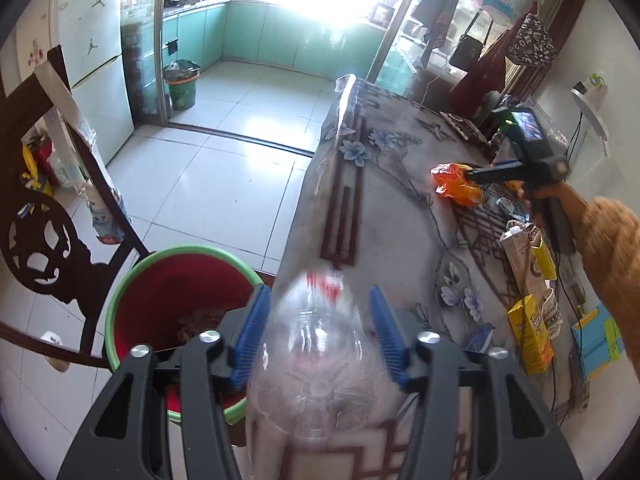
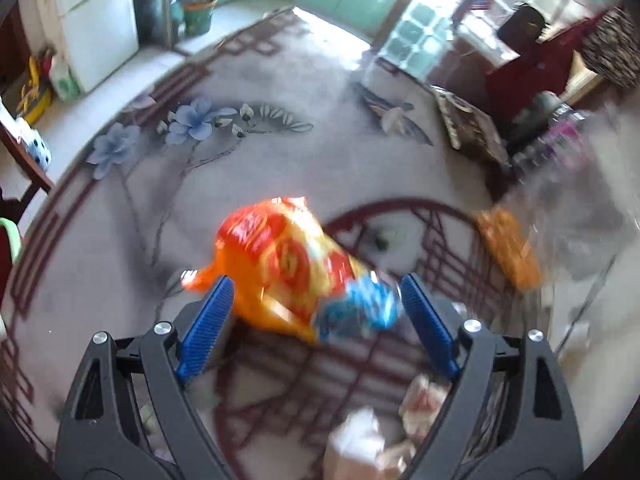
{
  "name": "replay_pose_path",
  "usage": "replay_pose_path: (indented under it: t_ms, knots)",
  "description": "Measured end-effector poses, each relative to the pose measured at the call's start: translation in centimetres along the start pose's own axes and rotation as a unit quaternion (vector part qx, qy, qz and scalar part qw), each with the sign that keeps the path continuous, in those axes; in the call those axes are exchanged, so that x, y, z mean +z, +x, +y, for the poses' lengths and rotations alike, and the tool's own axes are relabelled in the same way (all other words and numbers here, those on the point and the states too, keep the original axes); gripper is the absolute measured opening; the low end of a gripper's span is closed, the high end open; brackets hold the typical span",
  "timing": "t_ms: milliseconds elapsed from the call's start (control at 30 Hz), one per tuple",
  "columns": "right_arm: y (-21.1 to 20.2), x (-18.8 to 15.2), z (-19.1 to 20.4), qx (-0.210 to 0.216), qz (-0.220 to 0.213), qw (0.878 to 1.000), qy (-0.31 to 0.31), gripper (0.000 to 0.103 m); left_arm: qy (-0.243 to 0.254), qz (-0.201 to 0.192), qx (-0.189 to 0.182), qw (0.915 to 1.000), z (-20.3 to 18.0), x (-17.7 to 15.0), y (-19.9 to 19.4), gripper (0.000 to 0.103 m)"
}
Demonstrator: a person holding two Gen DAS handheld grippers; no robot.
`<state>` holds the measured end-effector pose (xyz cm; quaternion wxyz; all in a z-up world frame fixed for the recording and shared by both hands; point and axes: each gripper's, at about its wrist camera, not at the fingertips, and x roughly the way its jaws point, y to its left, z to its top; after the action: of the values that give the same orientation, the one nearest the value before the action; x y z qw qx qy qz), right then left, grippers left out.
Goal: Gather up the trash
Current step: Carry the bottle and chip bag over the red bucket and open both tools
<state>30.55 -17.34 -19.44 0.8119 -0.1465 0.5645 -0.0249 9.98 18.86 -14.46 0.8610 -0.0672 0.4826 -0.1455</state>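
left jaws (image 1: pixel 318 334) clamped on clear bottle (image 1: pixel 316 360) beside red bin (image 1: pixel 168 292); right jaws (image 2: pixel 316 312) wide around orange wrapper (image 2: pixel 288 264), grip unclear

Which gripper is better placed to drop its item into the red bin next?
Left. The left gripper has the clear plastic bottle between its pads, beside the green-rimmed red bin. The right gripper stands wide around the orange snack wrapper, mid-table.

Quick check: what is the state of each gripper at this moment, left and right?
Left gripper: closed on the clear plastic bottle.
Right gripper: jaws wide open, orange snack wrapper lies between them; pads do not press it.
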Motion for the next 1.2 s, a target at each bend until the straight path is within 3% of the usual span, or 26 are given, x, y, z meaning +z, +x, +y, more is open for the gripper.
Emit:
replay_pose_path:
  t_ms: [100, 133, 200, 300, 467, 567, 633, 767, 933, 1200]
  knots:
    - [3.1, 1.1, -0.3, 0.006, 0.047, 0.999, -0.010, 0.083, -0.007, 0.000, 0.003, 1.0000, -0.3, 0.0, 0.4, 0.045]
    - [3.7, 1.0, -0.3, 0.014, 0.060, 0.998, -0.007, 0.070, -0.008, 0.000, 0.002, 1.0000, -0.4, 0.1, 0.5, 0.042]
    - [3.9, 0.7, -0.5, 0.030, 0.062, 0.998, 0.008, 0.059, -0.006, 0.005, 0.001, 1.0000, -0.5, 0.1, 1.0, 0.035]
    - [3.3, 0.2, -1.1, 0.048, 0.061, 0.996, 0.036, 0.046, -0.012, 0.030, -0.012, 0.9994, 0.0, -0.3, 2.9, 0.036]
    - [1.7, -1.1, -1.0, 0.063, 0.050, 0.996, 0.034, 0.041, 0.001, 0.080, -0.009, 0.9968, 0.6, -2.2, 5.3, 0.039]
    - [0.4, -2.3, -1.2, 0.079, 0.035, 0.994, 0.063, 0.041, 0.026, 0.099, 0.004, 0.9947, 0.9, -2.9, 6.3, 0.061]
    - [-0.5, -2.8, -1.0, 0.085, 0.026, 0.993, 0.078, 0.041, 0.028, 0.135, 0.011, 0.9904, 1.5, -3.8, 8.2, 0.060]
    - [-3.4, -4.1, -0.5, 0.098, -0.015, 0.990, 0.101, 0.041, 0.011, 0.105, -0.004, 0.9944, 2.1, -3.5, 7.0, 0.060]
    - [-9.5, -6.2, 2.3, 0.136, -0.078, 0.979, 0.127, 0.041, 0.010, 0.055, 0.017, 0.9983, 2.9, -1.4, 4.4, 0.060]
    - [-16.6, -9.4, 11.3, 0.207, -0.120, 0.965, 0.107, 0.041, -0.022, -0.007, 0.056, 0.9982, 5.7, 0.9, 0.0, 0.062]
